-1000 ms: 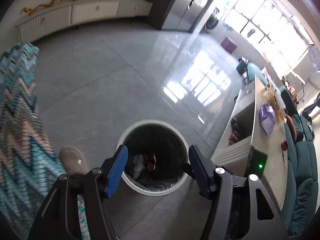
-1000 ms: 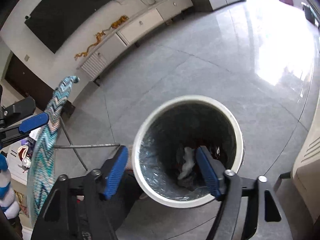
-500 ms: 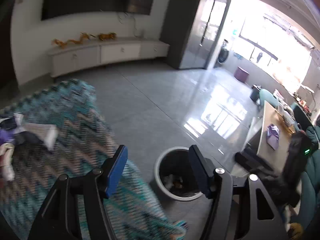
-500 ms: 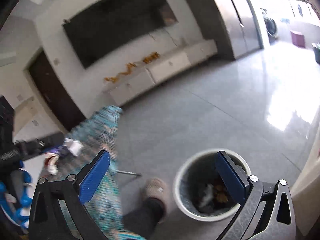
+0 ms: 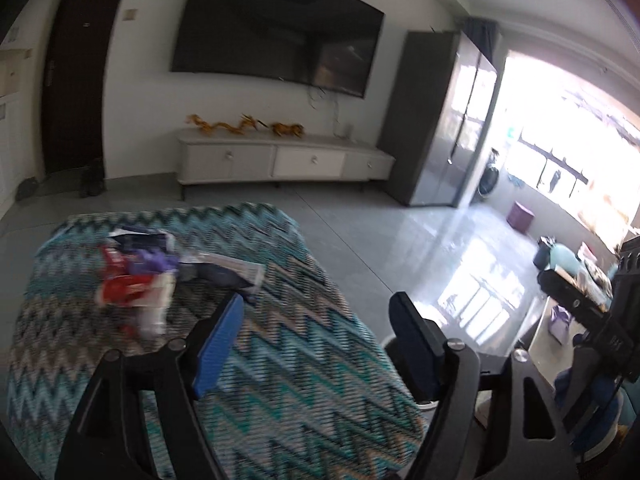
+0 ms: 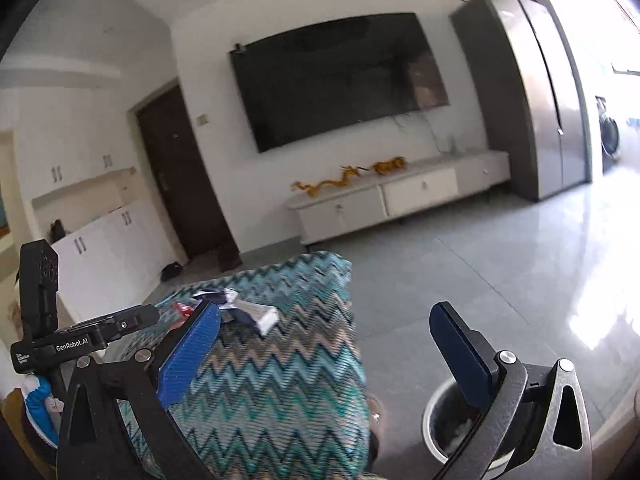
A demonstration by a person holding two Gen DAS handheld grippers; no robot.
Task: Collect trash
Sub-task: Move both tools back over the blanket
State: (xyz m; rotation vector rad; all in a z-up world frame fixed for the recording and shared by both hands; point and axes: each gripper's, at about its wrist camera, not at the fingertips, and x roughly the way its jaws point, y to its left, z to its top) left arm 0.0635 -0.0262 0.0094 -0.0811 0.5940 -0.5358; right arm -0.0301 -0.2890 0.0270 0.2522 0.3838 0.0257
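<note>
While some scraps already lie in the bin (image 6: pixel 456 426) on the floor, a pile of wrappers (image 5: pixel 148 276) waits on the zigzag-covered bench (image 5: pixel 280 360), and left gripper (image 5: pixel 316 344) and right gripper (image 6: pixel 332 352) both gape empty.

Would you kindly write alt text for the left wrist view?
Open, empty left tongs hover over a zigzag-patterned table with a blurred pile of wrappers. Beyond are a TV and white cabinet.
</note>
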